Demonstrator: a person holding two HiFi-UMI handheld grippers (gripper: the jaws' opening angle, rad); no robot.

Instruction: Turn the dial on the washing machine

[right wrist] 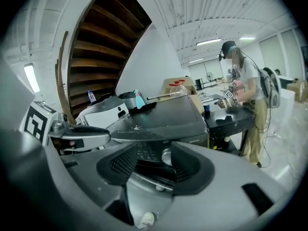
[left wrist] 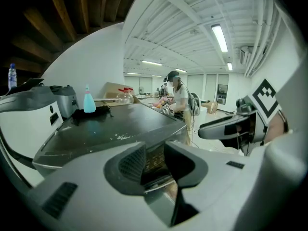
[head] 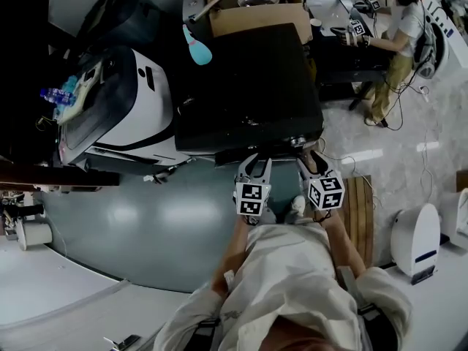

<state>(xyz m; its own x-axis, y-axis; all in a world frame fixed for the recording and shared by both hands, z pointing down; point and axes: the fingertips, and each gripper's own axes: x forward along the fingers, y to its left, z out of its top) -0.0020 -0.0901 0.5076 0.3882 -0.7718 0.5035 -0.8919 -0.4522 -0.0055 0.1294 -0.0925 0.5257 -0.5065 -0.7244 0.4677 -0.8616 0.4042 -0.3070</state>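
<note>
- white appliance [head: 142, 101] with a dark lid, 9 o'clock in the head view, just beside the washer's left side; blue-capped bottles [head: 55, 93] at its left end
- teal spray bottle [head: 197, 50], 11 o'clock, at the washer's far-left corner
- washing machine [head: 248, 86], dark flat top, fills the centre up toward 12 o'clock; cardboard box [head: 256, 17] at its far edge, 12 o'clock
- left gripper [left wrist: 155, 163], at the washer's front edge, 6 o'clock of the top, tilted down toward the front panel; tongs drawn close together, only a thin slot, nothing in it; bit of the control panel seen through the slot
- right gripper [right wrist: 155, 161], just beside the left one at its 3 o'clock, not touching it, same downward tilt; tongs closed in, nothing clamped between the pads
- dial [right wrist: 167, 156], round silver knob on the washer's front control panel under the lip of the top; in the right gripper view it shows through the slot on the 3 o'clock side, close to the right jaw and beyond the pads; contact can't be told
- wooden slats [head: 360, 210] on the floor, 4 o'clock
- second person [head: 398, 42] at a dark desk, 1 to 2 o'clock, well apart from the washer
- white unit [head: 414, 240] on the floor, 4 o'clock, far right
</note>
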